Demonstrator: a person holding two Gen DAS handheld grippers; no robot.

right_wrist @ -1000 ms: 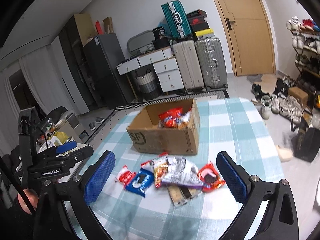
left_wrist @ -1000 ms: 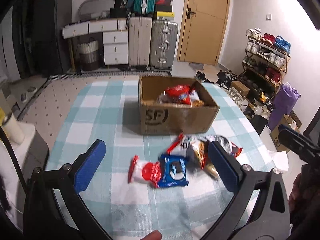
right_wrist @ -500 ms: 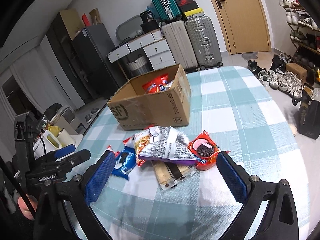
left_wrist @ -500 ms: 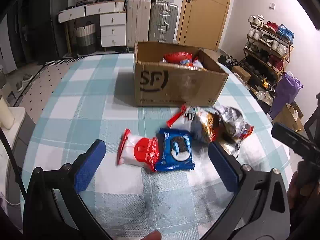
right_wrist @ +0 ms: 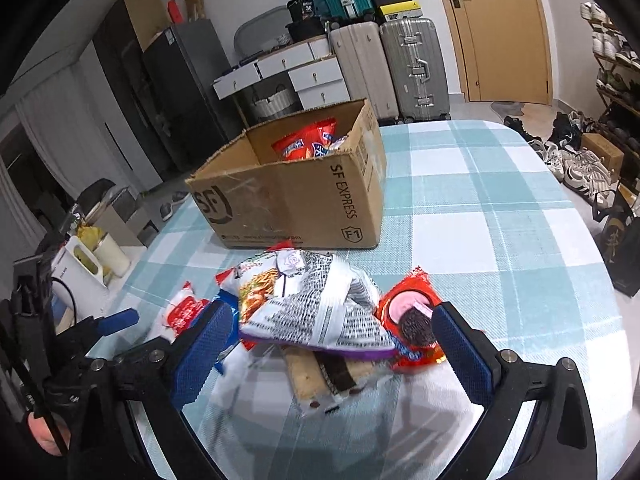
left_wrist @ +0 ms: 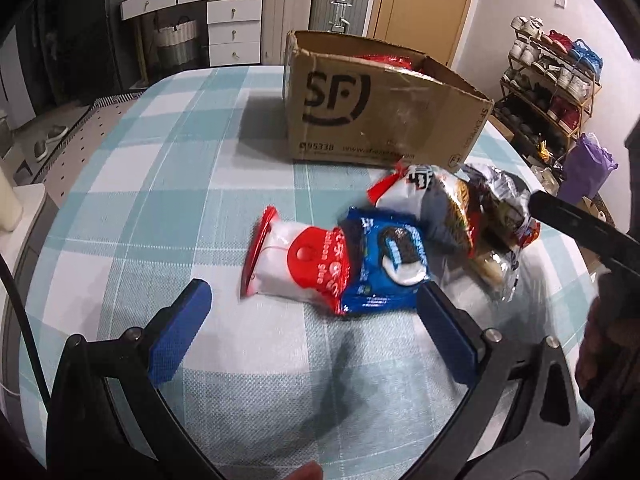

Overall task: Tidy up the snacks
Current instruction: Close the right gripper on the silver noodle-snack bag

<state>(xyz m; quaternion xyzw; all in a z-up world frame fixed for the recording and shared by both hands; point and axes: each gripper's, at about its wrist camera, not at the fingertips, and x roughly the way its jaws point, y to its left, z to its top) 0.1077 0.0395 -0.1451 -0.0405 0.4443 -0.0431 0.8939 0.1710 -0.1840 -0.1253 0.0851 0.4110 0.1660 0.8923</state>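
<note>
A pile of snack packets lies on the checked tablecloth (left_wrist: 168,208) in front of an open SF cardboard box (left_wrist: 376,116) that holds red packets (right_wrist: 306,142). My left gripper (left_wrist: 310,300) is open, low over the table, its fingers either side of a red-and-white packet (left_wrist: 298,264) and a blue cookie packet (left_wrist: 386,264). My right gripper (right_wrist: 332,334) is open too, straddling a silver-and-black bag (right_wrist: 320,312), a red cookie packet (right_wrist: 412,320) and a clear-wrapped biscuit bar (right_wrist: 324,376). Neither gripper holds anything.
The box (right_wrist: 296,200) stands mid-table behind the pile. Bare cloth (right_wrist: 500,208) stretches to its right. Beyond the table are suitcases (right_wrist: 412,64), white drawers (left_wrist: 234,20), a wooden door (right_wrist: 504,28) and a shoe rack (left_wrist: 556,80).
Both grippers have dropped and moved forward toward the snack pile, which now fills much more of each view. The packets themselves have not moved.
</note>
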